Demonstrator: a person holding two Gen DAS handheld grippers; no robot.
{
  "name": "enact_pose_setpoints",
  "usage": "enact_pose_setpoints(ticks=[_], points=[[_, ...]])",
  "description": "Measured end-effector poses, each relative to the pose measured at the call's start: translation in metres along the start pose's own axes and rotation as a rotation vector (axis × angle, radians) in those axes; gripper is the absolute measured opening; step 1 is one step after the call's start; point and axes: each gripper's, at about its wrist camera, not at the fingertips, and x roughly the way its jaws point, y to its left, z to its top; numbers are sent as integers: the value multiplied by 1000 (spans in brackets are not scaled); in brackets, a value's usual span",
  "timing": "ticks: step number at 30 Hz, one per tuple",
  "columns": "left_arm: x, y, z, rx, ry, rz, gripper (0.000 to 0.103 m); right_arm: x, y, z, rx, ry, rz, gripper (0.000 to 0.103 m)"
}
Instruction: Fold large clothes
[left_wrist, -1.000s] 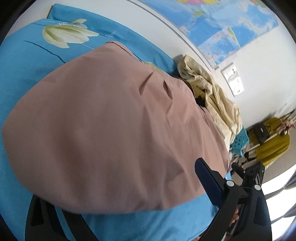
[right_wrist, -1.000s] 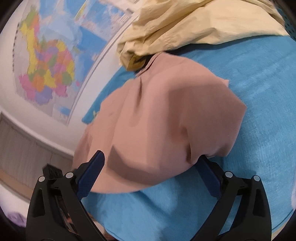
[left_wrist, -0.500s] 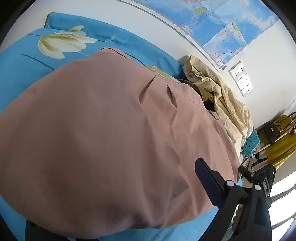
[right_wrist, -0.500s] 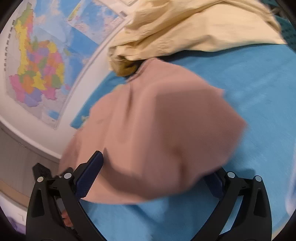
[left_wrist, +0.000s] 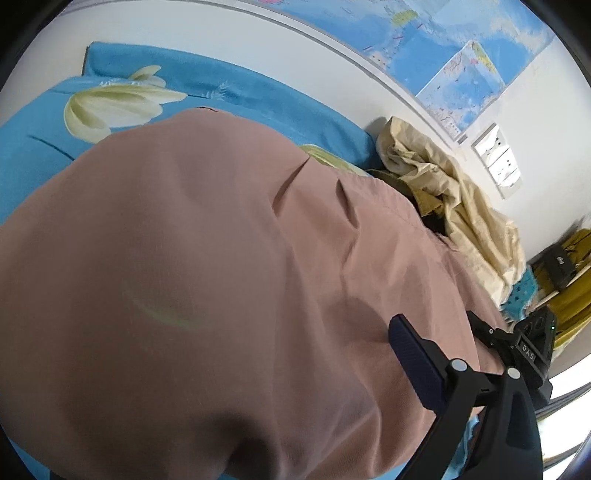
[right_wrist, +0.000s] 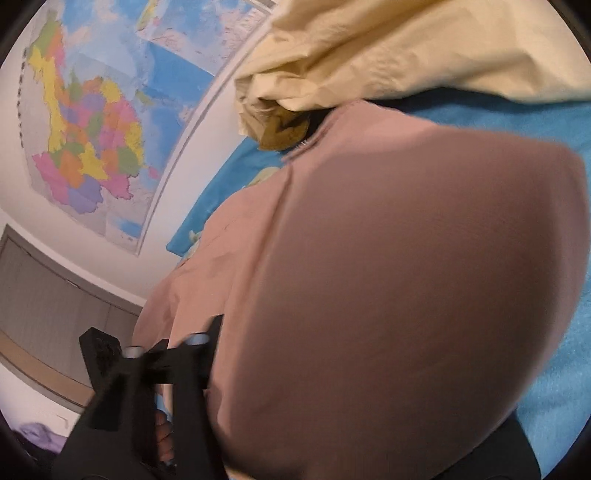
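Left wrist view: dusty-pink woven garment lies spread on blue floral bedsheet, unfolded; left gripper and right gripper are both closing onto its near hem, grip unconfirmed.

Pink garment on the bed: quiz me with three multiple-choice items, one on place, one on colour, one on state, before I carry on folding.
1. Where does the crumpled cream garment lie?
A. beyond the pink garment, by the wall
B. on the floor
C. under the pink garment

2. What colour is the bed sheet?
A. white
B. blue with pale flowers
C. grey

3. How does the pink garment lie?
A. hung on a hanger
B. rolled into a tight tube
C. spread on the sheet with creases

Answers: 1 A, it sits heaped below the wall map; 2 B, a pale flower shows; 3 C, pleat-like creases cross it.
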Motion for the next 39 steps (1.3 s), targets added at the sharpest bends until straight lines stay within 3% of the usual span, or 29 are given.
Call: enact_pose_setpoints(ticks=[2, 5, 7, 8, 9, 10, 11, 13, 14, 15, 18, 20, 24, 30, 39], points=[[2, 1, 3, 12, 4, 43, 57, 1, -3, 1, 3, 16, 31, 40], [2, 9, 8, -21, 5, 11, 55, 2, 3, 4, -7, 19, 61, 61], [4, 11, 11, -35, 4, -21, 66, 6, 11, 5, -33, 27, 52, 68], [6, 11, 12, -39, 12, -66, 87, 10, 17, 5, -65, 39, 30, 67], [8, 10, 15, -45, 24, -118, 96, 13, 18, 5, -76, 40, 12, 56], [10, 10, 17, -59, 21, -121, 96, 17, 18, 6, -78, 49, 2, 44], [11, 9, 18, -69, 22, -114, 96, 21, 15, 7, -69, 67, 13, 39], [13, 7, 22, -65, 31, -90, 86, 23, 13, 8, -55, 76, 25, 27], [15, 8, 24, -60, 38, -59, 68, 22, 15, 8, -71, 77, 26, 25], [15, 9, 26, -59, 45, -30, 44, 22, 18, 8, -83, 76, 27, 22], [15, 16, 32, -79, 76, -31, 25, 21, 32, 9, -121, 66, 39, 19], [6, 16, 35, -64, 67, -43, 19, 18, 46, 10, -162, 60, 42, 18], [-17, 14, 48, -31, 45, -72, 14, 10, 84, 14, -241, 64, 62, 16], [-72, 19, 98, 26, -59, -81, 14, 15, 158, 39, -387, 57, 117, 16], [-146, 57, 205, 46, -314, 122, 14, 98, 279, 98, -519, 12, 239, 15]])
